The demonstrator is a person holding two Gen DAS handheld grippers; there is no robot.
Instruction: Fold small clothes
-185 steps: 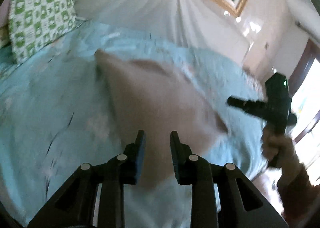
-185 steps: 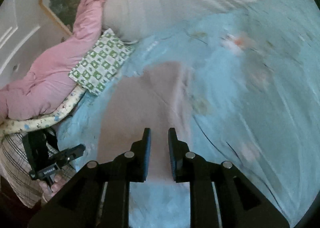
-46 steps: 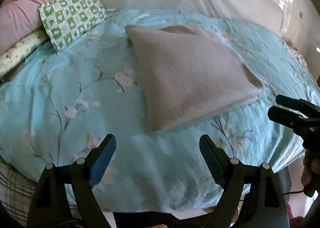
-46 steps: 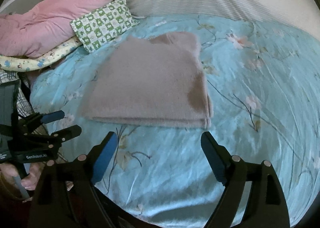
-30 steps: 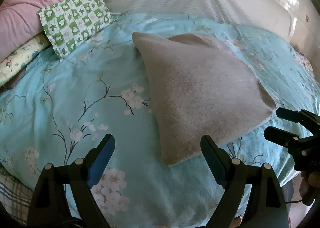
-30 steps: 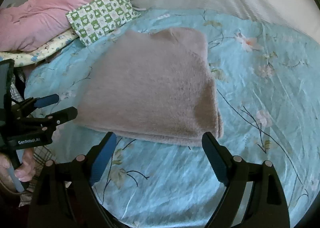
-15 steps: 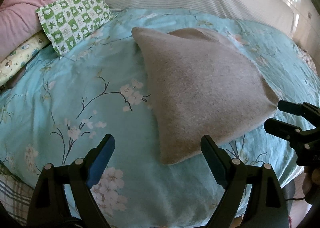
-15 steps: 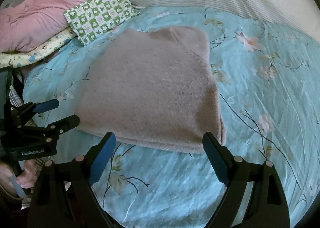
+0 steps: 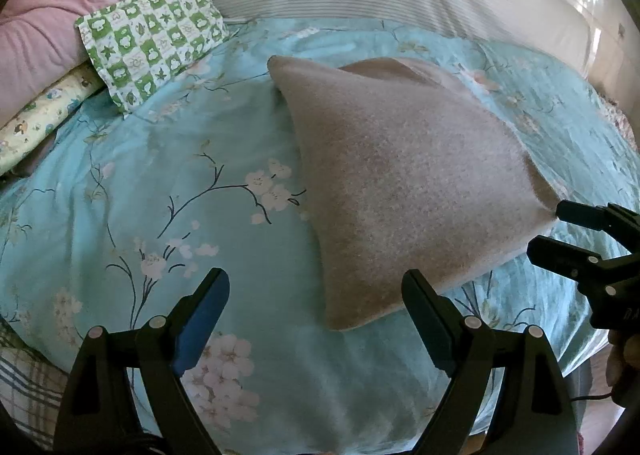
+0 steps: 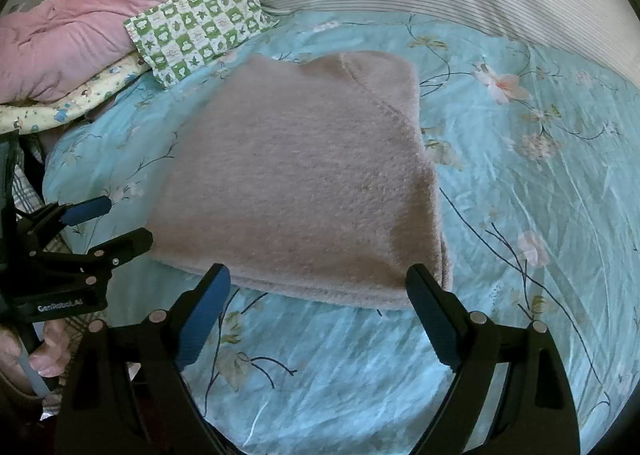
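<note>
While the folded garment (image 10: 296, 179) lies flat on the bed (image 10: 520, 183), near its front edge and in front of the green checked pillow (image 10: 200, 27), both tools hover over it with nothing between their jaws. About six seconds ago each hand-held gripper had its jaws nearly together, right over the blurred cloth. By a second and a half ago both stood wide apart and the garment already lay as a neat, squarish packet; since then that packet has kept its shape and place.

Seen from its own camera, the left hand-held gripper (image 9: 316, 295) has its jaws spread wide above the garment's near left corner, not touching it. The right hand-held gripper (image 10: 318, 291) is spread equally wide, low at the near edge; whether its right finger grazes the cloth I cannot tell. Over the last second both views have drawn slightly closer to the packet.

By my reading, the release means the last fold is laid and this piece is essentially done. What remains is probably a check or a light smoothing of the near edge, where the layers show slightly stacked, before the next piece.
</note>
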